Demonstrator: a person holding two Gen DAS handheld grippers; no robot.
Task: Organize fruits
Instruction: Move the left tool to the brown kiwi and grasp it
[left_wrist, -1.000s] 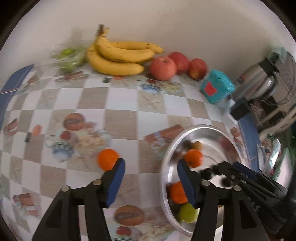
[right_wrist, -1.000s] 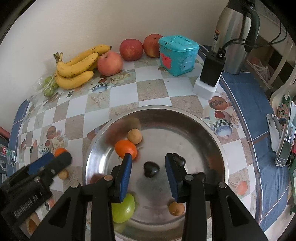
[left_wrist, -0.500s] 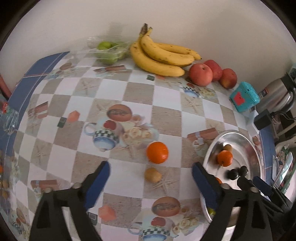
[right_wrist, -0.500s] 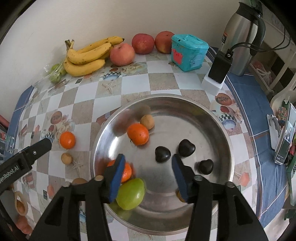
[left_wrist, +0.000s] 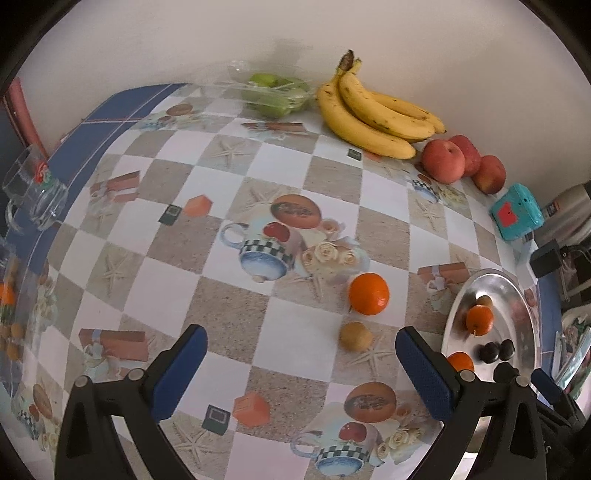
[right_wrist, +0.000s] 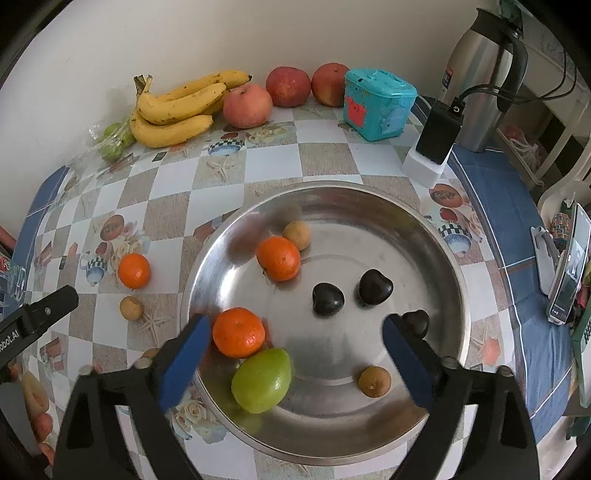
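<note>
Oranges: three in all. Two lie in the steel bowl (right_wrist: 436, 236), one (right_wrist: 278, 258) toward its far side and one (right_wrist: 238, 332) near the front-left rim; the third (left_wrist: 369, 294) sits on the desk (left_wrist: 236, 310) left of the bowl.
Small tan fruits: three visible. One (right_wrist: 296, 235) is in the bowl touching the far orange, one (right_wrist: 374, 381) is in the bowl at the front, one (left_wrist: 355, 335) is on the desk just in front of the loose orange.
Dark fruits: three, glossy, near black, heart-shaped, in the bowl's right half; two (right_wrist: 327, 298) side by side, the third (right_wrist: 416, 322) behind a right finger.
Green fruit: one (right_wrist: 262, 380), smooth and yellow-green, touching the front orange.
Bananas: one bunch (left_wrist: 373, 110) of about four, yellow with brown specks, by the wall.
Apples: three (right_wrist: 247, 105), red, in a row beside the bananas.
Left gripper (left_wrist: 301, 373): fingers wide apart, having just been opening, nothing between them, above the desk.
Right gripper (right_wrist: 291, 363): fingers spread wide, having just been opening, gripping nothing, above the bowl's front.
</note>
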